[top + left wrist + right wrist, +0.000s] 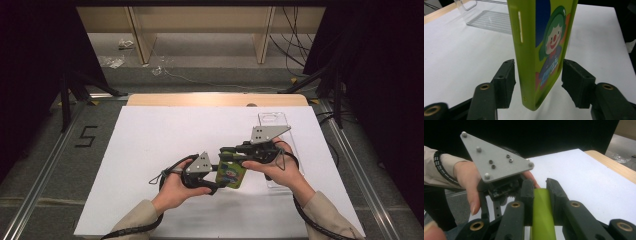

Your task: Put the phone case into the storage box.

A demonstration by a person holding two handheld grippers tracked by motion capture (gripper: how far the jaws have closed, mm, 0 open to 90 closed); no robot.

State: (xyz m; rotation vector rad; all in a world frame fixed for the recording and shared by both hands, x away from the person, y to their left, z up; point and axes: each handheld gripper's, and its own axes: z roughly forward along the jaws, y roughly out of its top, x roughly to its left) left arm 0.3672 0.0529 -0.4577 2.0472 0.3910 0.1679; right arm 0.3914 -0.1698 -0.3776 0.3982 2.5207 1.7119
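Table (150, 150) covered in white is seen from the high view, with two hands brought together near its middle. A green phone case (231, 174) with a clown print is held above the surface between the left gripper (212, 175) and the right gripper (227, 152). A clear plastic tray (274, 122) lies just beyond the right hand (275, 167); the left hand (175, 192) is placed low at the near side.

In the left gripper view, the phone case (541, 50) is shown upright between the two black pads (505, 80). Small gaps are seen on both sides, so the case is not pinched; the left gripper (537, 83) is released. The clear plastic tray (489, 20) is seen behind on the table (454, 62).

In the right gripper view, the green edge of the phone case (541, 212) is clamped between the pads, so the right gripper (540, 187) is clenched on it. The left hand (469, 180) is seen beyond.
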